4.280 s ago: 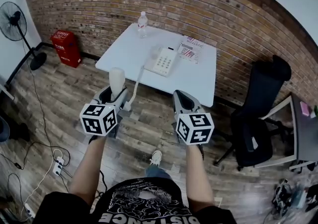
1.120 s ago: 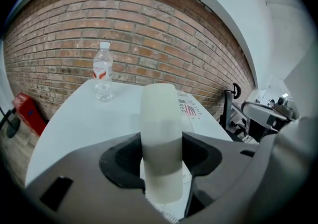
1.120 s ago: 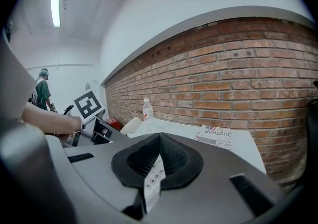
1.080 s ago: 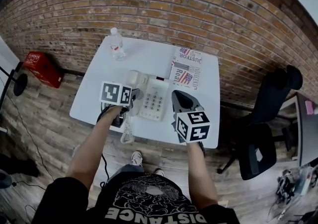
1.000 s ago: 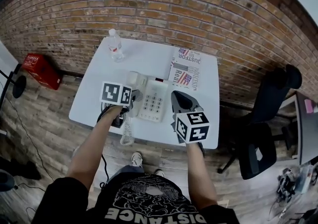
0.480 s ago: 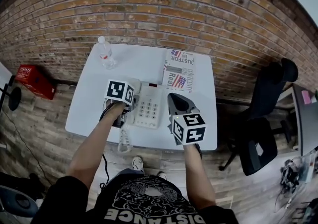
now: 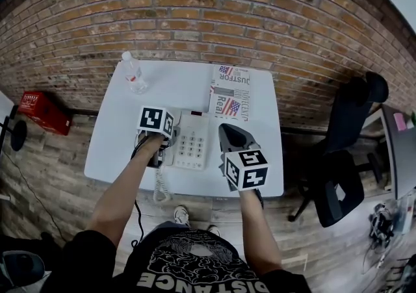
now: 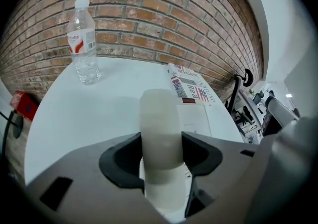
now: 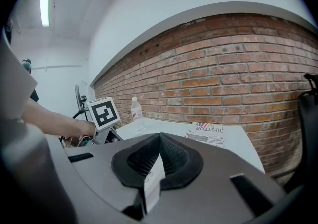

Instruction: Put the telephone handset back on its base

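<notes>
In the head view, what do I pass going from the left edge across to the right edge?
red box on the floor → water bottle → left gripper, shut on the handset → telephone base → right gripper → black office chair

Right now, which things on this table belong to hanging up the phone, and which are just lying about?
For the job: handset, clamped in the left gripper; telephone base; coiled cord.
Lying about: water bottle; newspaper; right gripper, shut and empty.
</notes>
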